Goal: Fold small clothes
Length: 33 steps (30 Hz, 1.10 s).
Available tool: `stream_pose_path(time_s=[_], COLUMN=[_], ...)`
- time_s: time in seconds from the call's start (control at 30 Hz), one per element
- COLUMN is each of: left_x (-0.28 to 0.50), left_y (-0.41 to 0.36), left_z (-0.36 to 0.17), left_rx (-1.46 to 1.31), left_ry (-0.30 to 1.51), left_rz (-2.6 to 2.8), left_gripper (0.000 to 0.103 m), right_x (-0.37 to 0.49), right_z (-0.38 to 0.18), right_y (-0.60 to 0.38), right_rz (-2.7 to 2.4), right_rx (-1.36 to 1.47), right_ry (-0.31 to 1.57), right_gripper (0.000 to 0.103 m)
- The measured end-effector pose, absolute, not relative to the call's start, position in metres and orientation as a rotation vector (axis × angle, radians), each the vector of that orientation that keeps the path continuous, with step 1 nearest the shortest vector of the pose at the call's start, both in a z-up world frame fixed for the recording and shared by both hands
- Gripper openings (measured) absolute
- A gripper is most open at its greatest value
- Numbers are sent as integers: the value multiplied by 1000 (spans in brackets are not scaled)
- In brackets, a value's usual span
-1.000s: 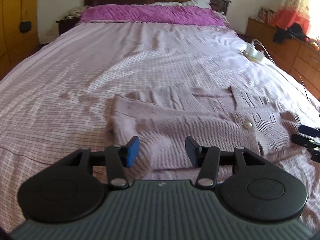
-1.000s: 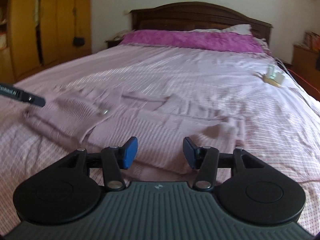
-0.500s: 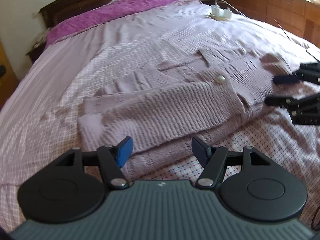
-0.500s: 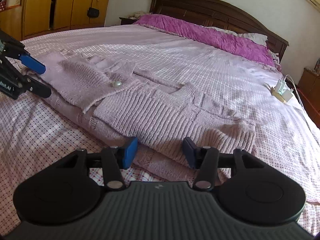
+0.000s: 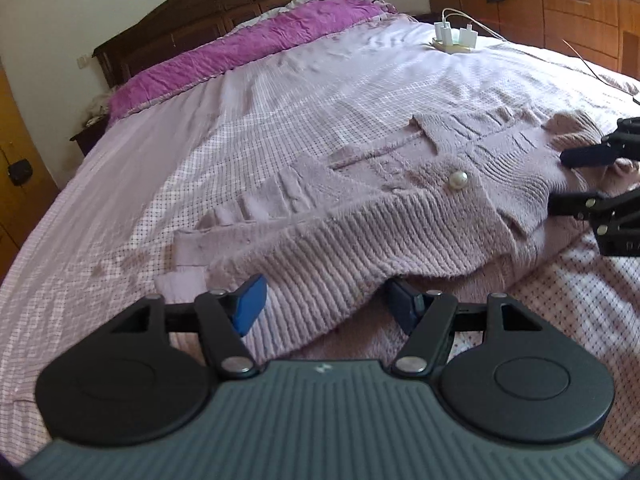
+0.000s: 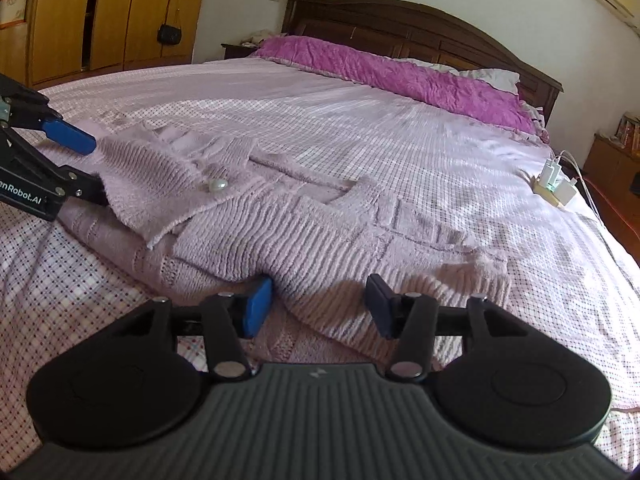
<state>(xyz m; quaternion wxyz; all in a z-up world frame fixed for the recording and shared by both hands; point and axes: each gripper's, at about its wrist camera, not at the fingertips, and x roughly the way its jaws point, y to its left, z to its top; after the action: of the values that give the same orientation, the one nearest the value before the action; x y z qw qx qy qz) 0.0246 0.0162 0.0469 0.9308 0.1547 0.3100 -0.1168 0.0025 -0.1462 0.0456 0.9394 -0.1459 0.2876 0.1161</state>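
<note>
Your left hand-held gripper [image 5: 326, 304] sits low at the near edge of the folded lilac knit cardigan [image 5: 400, 216], which lies on the bed [image 5: 280, 92] across its checked pink sheet, nearer the foot than the purple pillow [image 5: 248, 52] by the dark headboard [image 5: 224, 12]. Its jaws have just been opening, and they now stand fairly wide with the ribbed top layer of the cardigan between them: the left blue pad lies against the knit's surface, while the right pad is tucked under the lifted fold, and neither presses in. Your right hand-held gripper [image 6: 318, 306] is at the cardigan's other near corner, jaws also moderately wide and straddling a ridge of the ribbed fabric; its left pad slips under the fold, its right pad rests over the top layer, and no pinch shows. From each wrist view the opposite gripper appears at the frame's edge with its fingers reaching into the cardigan's side. A round pearl button [image 5: 459, 180] shows on the upper flap between the two grippers. A white power strip with chargers [image 6: 556, 188] lies on the far right of the bed, well apart from the cardigan. A wooden wardrobe [image 6: 100, 16] stands at far left.
</note>
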Motion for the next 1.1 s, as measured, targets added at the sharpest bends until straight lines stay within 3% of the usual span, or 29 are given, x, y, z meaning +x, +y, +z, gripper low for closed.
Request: stream_pose_path(time_s=[0.07, 0.13, 0.17, 0.23, 0.27, 0.33, 0.5, 0.8, 1.1], left_x=[28, 31, 32, 34, 34, 37, 42, 85, 150], left_y=[15, 15, 15, 17, 18, 22, 24, 20, 16], left_z=[44, 41, 41, 41, 42, 45, 57, 70, 54], left_rx=[303, 273, 252, 208, 189, 149, 119, 97, 97], left_ry=[642, 649, 653, 657, 655, 655, 605, 557, 601], left_rz=[-254, -269, -278, -282, -279, -273, -250, -215, -163], left_gripper=[56, 40, 22, 11, 8, 7, 7, 7, 10], right_x=[4, 7, 7, 9, 9, 9, 18, 62, 137], right_z=[43, 43, 43, 43, 44, 46, 55, 68, 51], right_y=[-144, -144, -144, -144, -144, -142, -137, -127, -120], right_rz=[240, 242, 247, 258, 256, 254, 240, 177, 143], right_rx=[-300, -296, -287, -273, -267, -270, -275, -292, -307], right_ry=[583, 577, 574, 575, 567, 549, 498, 458, 553], right_gripper=[58, 55, 50, 28, 23, 13, 9, 9, 10])
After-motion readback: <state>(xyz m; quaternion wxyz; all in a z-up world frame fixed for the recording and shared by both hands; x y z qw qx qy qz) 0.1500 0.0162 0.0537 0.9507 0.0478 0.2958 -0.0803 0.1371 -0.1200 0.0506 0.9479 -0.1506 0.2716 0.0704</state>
